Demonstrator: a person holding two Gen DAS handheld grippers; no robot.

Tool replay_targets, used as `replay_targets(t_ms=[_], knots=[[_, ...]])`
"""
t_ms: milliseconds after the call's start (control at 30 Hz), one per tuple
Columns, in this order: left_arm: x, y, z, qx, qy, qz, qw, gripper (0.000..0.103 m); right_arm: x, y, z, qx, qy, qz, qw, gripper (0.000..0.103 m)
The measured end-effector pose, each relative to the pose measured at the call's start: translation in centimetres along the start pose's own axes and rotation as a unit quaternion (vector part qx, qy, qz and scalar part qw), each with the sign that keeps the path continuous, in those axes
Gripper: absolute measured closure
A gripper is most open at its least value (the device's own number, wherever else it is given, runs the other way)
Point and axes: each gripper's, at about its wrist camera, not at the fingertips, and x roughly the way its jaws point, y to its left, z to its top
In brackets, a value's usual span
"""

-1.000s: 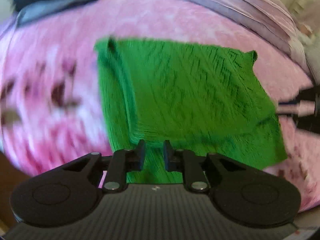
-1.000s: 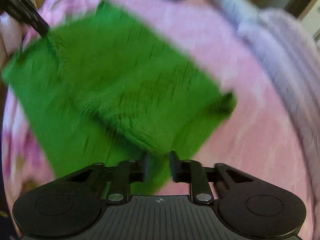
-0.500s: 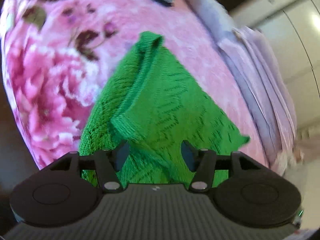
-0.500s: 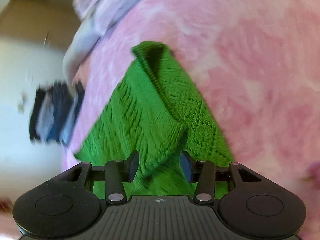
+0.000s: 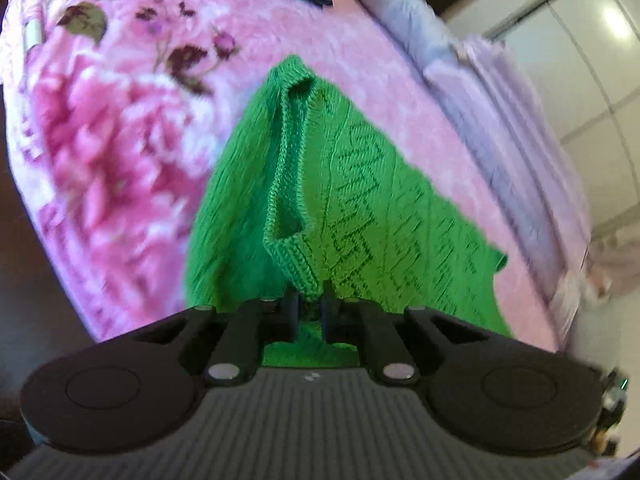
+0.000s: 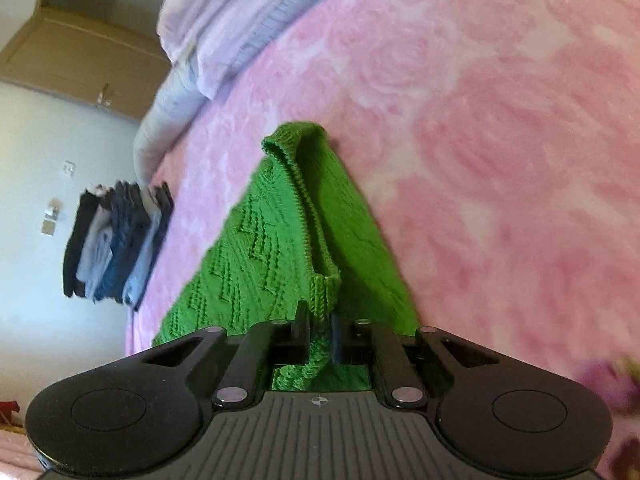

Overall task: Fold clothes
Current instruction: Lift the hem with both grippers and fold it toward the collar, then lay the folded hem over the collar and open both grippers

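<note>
The left tool [image 5: 309, 307] is clamped on a ribbed edge of the green knitted garment [image 5: 360, 208], its 2 fingers drawn close together with the knit pinched between them. Ahead of this tool the garment rises in a narrow tent shape, a folded band of ribbing running up its middle to a peak at the far end. To the left of the tool lies the pink floral blanket [image 5: 100, 140] on the bed, and to the right, beyond the garment, a pale lilac quilt [image 5: 500, 92] is bunched along the bed's edge.

The right tool [image 6: 320, 326] is likewise closed on the garment [image 6: 256, 256], gripping a ribbed strip that hangs down between its fingers. In front of it the cloth stretches away over the blanket [image 6: 500, 140], tapering to a rolled end. Left of this tool, past the garment, a stack of folded dark and light blue clothes [image 6: 116, 240] sits at the bed's edge, and the lilac quilt [image 6: 224, 20] lies beyond it.
</note>
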Motion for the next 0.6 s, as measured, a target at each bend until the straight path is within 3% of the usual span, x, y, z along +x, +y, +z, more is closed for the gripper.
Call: replay_targets(t_ms=[167,333,467,600], knots=[[-0.4,0.6,-1.0,0.006,-0.004,0.004,1.0,0.096,-0.9,-1.0,-1.5,0.002,0.004,-0.004,1.0,0.097],[-1.2,-0.1,-0.8,0.045,-0.011,0.004,0.9989,0.096,-1.9,-0.9,-2.0,0.003,-0.005,0.003,1.0,0.098],[0.4,0.4,-1.8,0.063,0.012,0.035,0.9973,0.095,0.0,-1.3,-2.8,-0.039,0.02,-0.064,0.997,0.097],[0.1,0.0,-2.0,0.084,0.011,0.042,0.9955,0.094,-0.1,-0.2,-3.5,-0.09,0.022,-0.082,0.992,0.096]])
